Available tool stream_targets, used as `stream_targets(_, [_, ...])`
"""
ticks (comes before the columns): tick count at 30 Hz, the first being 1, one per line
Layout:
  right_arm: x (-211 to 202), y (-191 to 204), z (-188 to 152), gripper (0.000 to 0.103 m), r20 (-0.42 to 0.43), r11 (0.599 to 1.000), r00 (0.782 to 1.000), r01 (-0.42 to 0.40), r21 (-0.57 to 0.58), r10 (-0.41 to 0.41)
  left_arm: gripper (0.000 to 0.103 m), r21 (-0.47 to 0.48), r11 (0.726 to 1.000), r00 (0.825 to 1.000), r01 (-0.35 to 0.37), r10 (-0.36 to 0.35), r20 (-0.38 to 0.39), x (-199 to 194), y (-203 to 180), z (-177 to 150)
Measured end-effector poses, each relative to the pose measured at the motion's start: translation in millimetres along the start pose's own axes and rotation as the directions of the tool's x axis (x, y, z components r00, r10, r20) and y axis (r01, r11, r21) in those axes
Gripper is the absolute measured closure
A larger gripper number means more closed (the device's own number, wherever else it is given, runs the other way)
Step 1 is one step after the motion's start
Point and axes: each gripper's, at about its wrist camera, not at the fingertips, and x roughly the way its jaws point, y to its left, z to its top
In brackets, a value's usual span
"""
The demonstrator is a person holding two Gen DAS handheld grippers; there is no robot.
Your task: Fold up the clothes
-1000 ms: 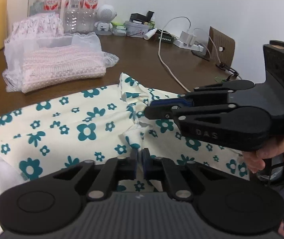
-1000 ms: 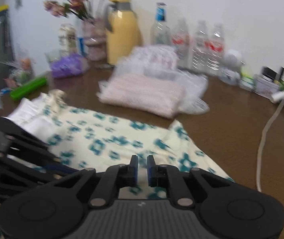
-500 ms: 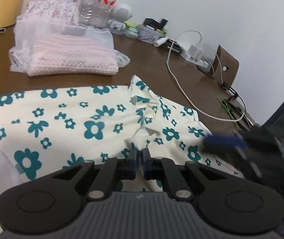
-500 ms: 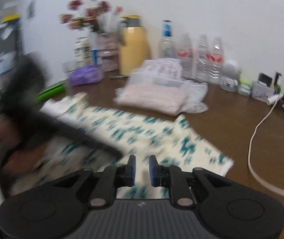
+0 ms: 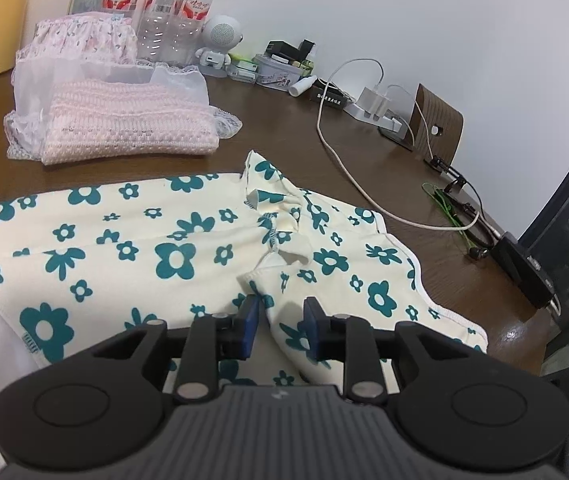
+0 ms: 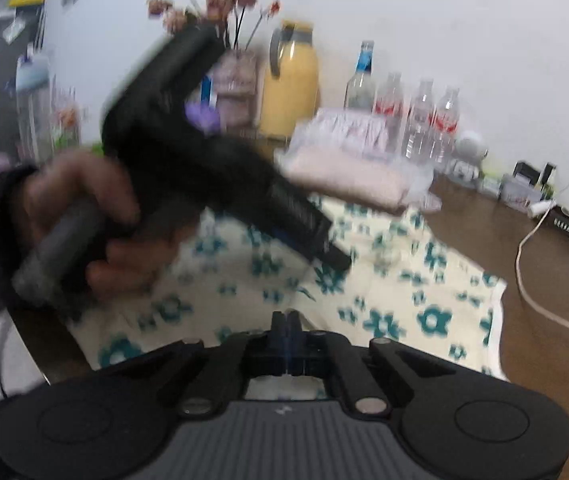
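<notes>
The left gripper (image 5: pixel 280 322) stood parted over the flowered garment (image 5: pixel 172 256) on the table (image 5: pixel 284 136), gripping nothing. The right gripper (image 6: pixel 287 322) was pressed closed with nothing visible between its fingers.

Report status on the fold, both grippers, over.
Left gripper open, a ridge of floral garment between its fingers. Right gripper shut, empty. Garment lies part-folded on table. Nothing in the way.

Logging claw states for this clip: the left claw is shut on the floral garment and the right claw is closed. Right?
Not quite. The left wrist view shows the left claw open, its jaws apart over the floral garment. The right claw is closed, as stated.
</notes>
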Motion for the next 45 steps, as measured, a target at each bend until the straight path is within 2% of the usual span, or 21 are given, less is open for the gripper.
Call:
stream_targets(4, [18, 9, 0, 0.102, -0.046, 0.998, 0.997, -0.064, 0.025, 0.065, 0.077, -0.026, 1.000, 1.000, 0.014, -0.014, 0.005, 0, 5, 1])
stream_targets(6, [11, 9, -7, 0.097, -0.023, 0.997, 0.997, -0.076, 0.004, 0.076, 0.073, -0.019, 1.000, 1.000, 0.009, -0.009, 0.012, -1, 4, 0])
stream_targets(8, [-17, -5, -13, 0.083, 0.041, 0.996, 0.995, -0.088, 0.012, 0.088, 0.065, 0.005, 1.000, 1.000, 0.004, -0.004, 0.022, -3, 1, -2])
stream_targets(9, [-33, -16, -16, 0.079, 0.062, 0.998, 0.997, -0.050, 0.032, 0.048, 0.060, 0.017, 1.000, 1.000, 0.001, -0.002, 0.026, -4, 0, -2])
stream_targets(11, [-59, -45, -26, 0.076, 0.049, 0.990, 0.992, 0.108, 0.092, -0.113, 0.058, 0.045, 0.999, 0.999, -0.028, 0.027, 0.027, -11, -4, 0])
stream_targets(14, [-79, -99, -47, 0.077, -0.015, 0.939, 0.970, 0.238, 0.248, -0.241, 0.057, 0.121, 0.990, 0.997, -0.069, 0.066, 0.033, -34, -17, 3])
stream_targets(15, [-85, -117, -54, 0.077, -0.041, 0.913, 0.960, 0.278, 0.298, -0.278, 0.053, 0.172, 0.982, 0.997, -0.079, 0.074, 0.035, -41, -25, -1])
stream_targets(18, [-83, -136, -62, 0.080, -0.020, 0.903, 0.979, 0.193, 0.384, -0.201, 0.050, 0.318, 0.945, 0.997, -0.079, 0.081, 0.006, -46, -50, -19])
stream_targets(20, [-76, -140, -65, 0.097, -0.003, 0.899, 0.990, 0.126, 0.420, -0.138, 0.050, 0.396, 0.916, 0.996, -0.070, 0.088, -0.026, -42, -63, -33])
stream_targets(21, [-73, -138, -66, 0.098, -0.020, 0.901, 0.992, 0.125, 0.416, -0.128, 0.059, 0.409, 0.908, 0.993, -0.086, 0.109, -0.034, -38, -64, -37])
stream_targets(22, [-74, -134, -65, 0.098, -0.031, 0.910, 0.990, 0.137, 0.392, -0.136, 0.083, 0.423, 0.901, 0.991, -0.100, 0.131, -0.043, -34, -65, -41])
stream_targets(23, [-76, -131, -65, 0.099, -0.040, 0.915, 0.991, 0.135, 0.381, -0.129, 0.090, 0.435, 0.893, 0.987, -0.114, 0.150, -0.051, -31, -66, -45])
stream_targets(26, [-84, -123, -64, 0.099, -0.058, 0.931, 0.992, 0.121, 0.343, -0.107, 0.089, 0.405, 0.910, 0.990, -0.095, 0.127, -0.054, -33, -59, -48])
stream_targets(29, [-89, -113, -65, 0.097, -0.073, 0.947, 0.989, 0.145, 0.287, -0.129, 0.086, 0.414, 0.906, 0.991, -0.090, 0.124, -0.057, -35, -57, -48])
stream_targets(31, [-93, -112, -65, 0.091, -0.069, 0.950, 0.987, 0.155, 0.272, -0.142, 0.076, 0.425, 0.899, 0.987, -0.104, 0.145, -0.065, -39, -57, -43])
stream_targets(35, [-105, -120, -56, 0.092, 0.019, 0.951, 0.988, 0.139, 0.278, -0.151, 0.071, 0.440, 0.890, 0.991, -0.121, 0.134, 0.001, -50, -68, -32])
stream_targets(38, [-88, -119, -48, 0.096, 0.031, 0.959, 0.992, 0.106, 0.262, -0.118, 0.065, 0.441, 0.892, 0.995, -0.095, 0.086, 0.041, -42, -87, -35])
stream_targets(40, [-73, -112, -48, 0.096, -0.022, 0.971, 0.995, 0.096, 0.220, -0.094, 0.064, 0.515, 0.856, 0.999, -0.046, 0.026, 0.045, -32, -107, -53])
stream_targets(42, [-73, -104, -53, 0.095, -0.039, 0.983, 0.996, 0.089, 0.159, -0.084, 0.064, 0.623, 0.782, 1.000, -0.012, 0.007, 0.011, -23, -124, -72])
stream_targets(44, [-79, -102, -57, 0.095, -0.045, 0.987, 0.997, 0.067, 0.148, -0.061, 0.064, 0.656, 0.755, 1.000, -0.014, 0.021, -0.003, -21, -125, -84])
stream_targets(45, [-81, -104, -56, 0.095, -0.045, 0.986, 0.998, 0.050, 0.157, -0.044, 0.064, 0.656, 0.755, 1.000, -0.011, 0.013, 0.002, -24, -122, -86])
